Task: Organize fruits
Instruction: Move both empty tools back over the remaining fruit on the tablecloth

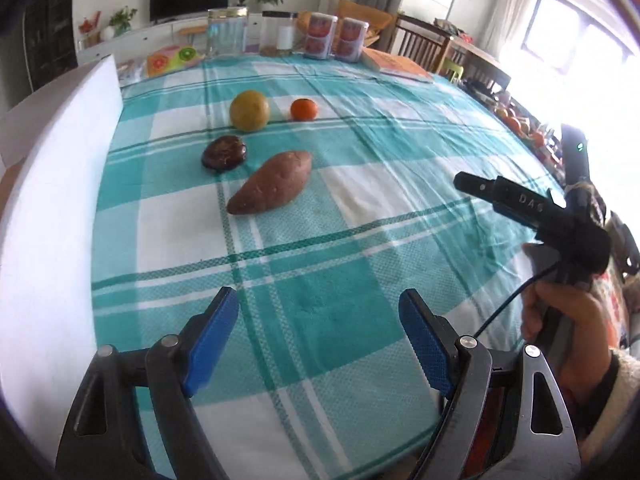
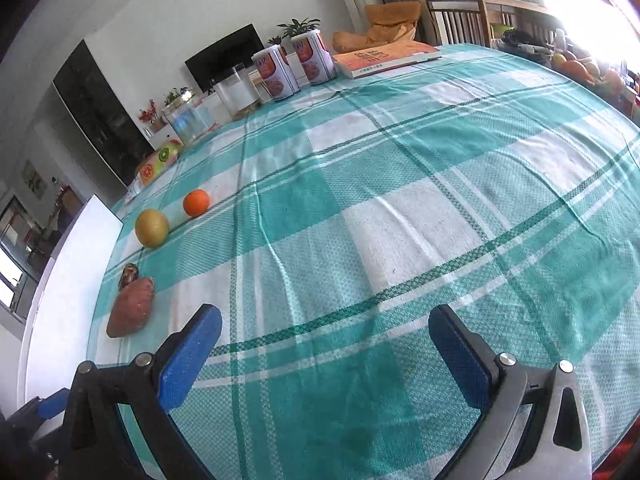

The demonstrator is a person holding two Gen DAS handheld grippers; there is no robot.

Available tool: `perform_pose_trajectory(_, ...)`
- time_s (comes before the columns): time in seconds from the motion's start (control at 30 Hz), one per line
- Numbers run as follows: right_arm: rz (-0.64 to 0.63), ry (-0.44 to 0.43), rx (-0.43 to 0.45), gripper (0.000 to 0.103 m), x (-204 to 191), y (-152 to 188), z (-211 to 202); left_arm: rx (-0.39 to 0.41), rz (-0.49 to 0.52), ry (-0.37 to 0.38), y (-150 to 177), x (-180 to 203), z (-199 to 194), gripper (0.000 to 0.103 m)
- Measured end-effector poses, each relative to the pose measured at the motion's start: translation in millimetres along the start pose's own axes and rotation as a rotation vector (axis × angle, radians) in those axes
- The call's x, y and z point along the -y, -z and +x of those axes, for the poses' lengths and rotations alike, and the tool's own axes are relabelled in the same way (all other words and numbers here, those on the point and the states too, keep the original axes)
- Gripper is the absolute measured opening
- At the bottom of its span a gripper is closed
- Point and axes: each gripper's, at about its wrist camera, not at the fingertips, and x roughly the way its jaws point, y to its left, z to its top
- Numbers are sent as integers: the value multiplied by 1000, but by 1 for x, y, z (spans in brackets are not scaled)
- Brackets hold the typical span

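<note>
On the teal checked tablecloth [image 1: 360,208] lie a sweet potato [image 1: 272,187], a dark brown round fruit [image 1: 223,152], a yellow-green round fruit [image 1: 249,110] and a small orange [image 1: 304,109]. My left gripper [image 1: 319,312] is open and empty, well short of them. The right gripper's body [image 1: 532,204] shows at the right of the left wrist view, held in a hand. In the right wrist view my right gripper [image 2: 325,328] is open and empty; the sweet potato [image 2: 131,307], the yellow-green fruit [image 2: 152,227] and the orange [image 2: 196,202] lie far left.
A white board [image 1: 52,216] stands along the table's left edge. At the back stand a glass jar [image 1: 226,31], a second jar [image 1: 279,34], two printed cans [image 1: 336,36], a book [image 1: 400,65] and a fruit-print pouch [image 1: 172,58]. A chair [image 1: 424,42] and more fruit [image 1: 516,120] are at the right.
</note>
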Motion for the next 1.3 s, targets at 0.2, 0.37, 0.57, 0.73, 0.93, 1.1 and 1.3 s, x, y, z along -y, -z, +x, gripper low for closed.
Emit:
perform_pose_trajectory(0.2,-72,50,-51,103,-13,17,10,19,33,-130,-3,-11,31,84)
perform_pose_trajectory(0.37,-92,71,-55,103,-16,19,13,22,30,-136,0,-20,40,84)
perform_pose_trajectory(0.57,-128,107,-69,103,-22,19,16,46,49,-149,-1,-16,46,89)
perform_pose_trajectory(0.73,-135,114,-72,103,-23,19,16,46,46,-147,-1,-17,46,90)
perform_pose_trajectory(0.93,-144,124,-76,103,-24,20,17,31,23,-142,-5,-19,42,90)
perform_pose_trajectory(1.1,-146,126,-77,103,-24,20,17,80,-34,-60,-23,-22,28,90)
perform_pose_trajectory(1.3,-147,128,-78,103,-24,20,17,66,-9,-71,-48,-18,41,90)
